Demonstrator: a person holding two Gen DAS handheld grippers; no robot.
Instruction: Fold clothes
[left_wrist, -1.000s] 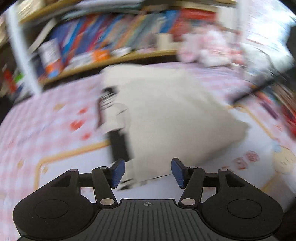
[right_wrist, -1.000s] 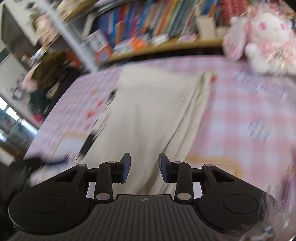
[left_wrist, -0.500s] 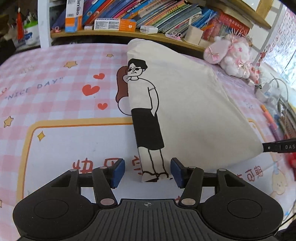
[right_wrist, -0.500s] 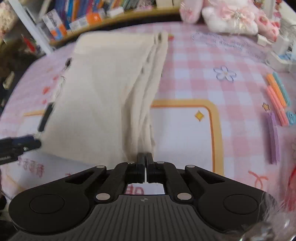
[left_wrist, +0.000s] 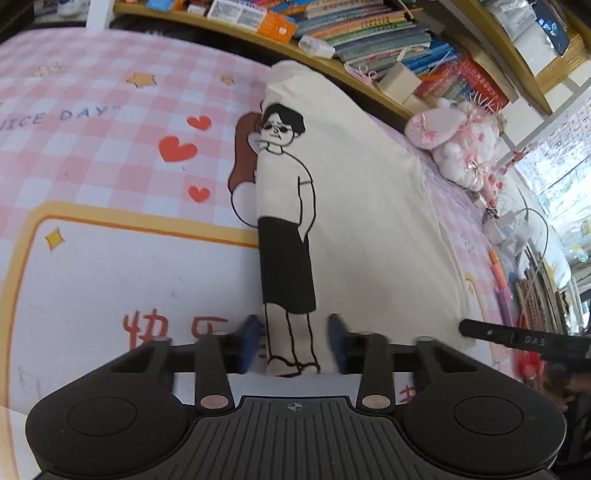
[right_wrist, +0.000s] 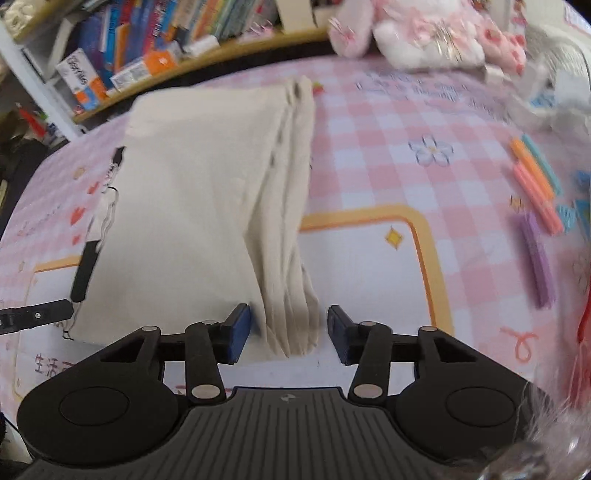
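A cream T-shirt (left_wrist: 373, 236) lies folded lengthwise on the pink checked table mat (left_wrist: 92, 155), its printed cartoon figure (left_wrist: 286, 236) along the left fold. My left gripper (left_wrist: 291, 343) is open, its blue pads either side of the near left corner of the shirt. In the right wrist view the same shirt (right_wrist: 199, 192) shows stacked layers along its right edge. My right gripper (right_wrist: 290, 330) is open around the near right corner of those layers. Each gripper's tip shows at the edge of the other's view.
A bookshelf (left_wrist: 351, 40) full of books runs along the far side. A pink-and-white plush toy (left_wrist: 458, 147) sits at the back right. Coloured markers (right_wrist: 535, 177) and a purple strip (right_wrist: 537, 258) lie on the mat to the right, with cables (left_wrist: 517, 229) beyond.
My right gripper has opened; half a second ago it was shut at the shirt's near right corner. Both grippers have come closer to the shirt's near corners.
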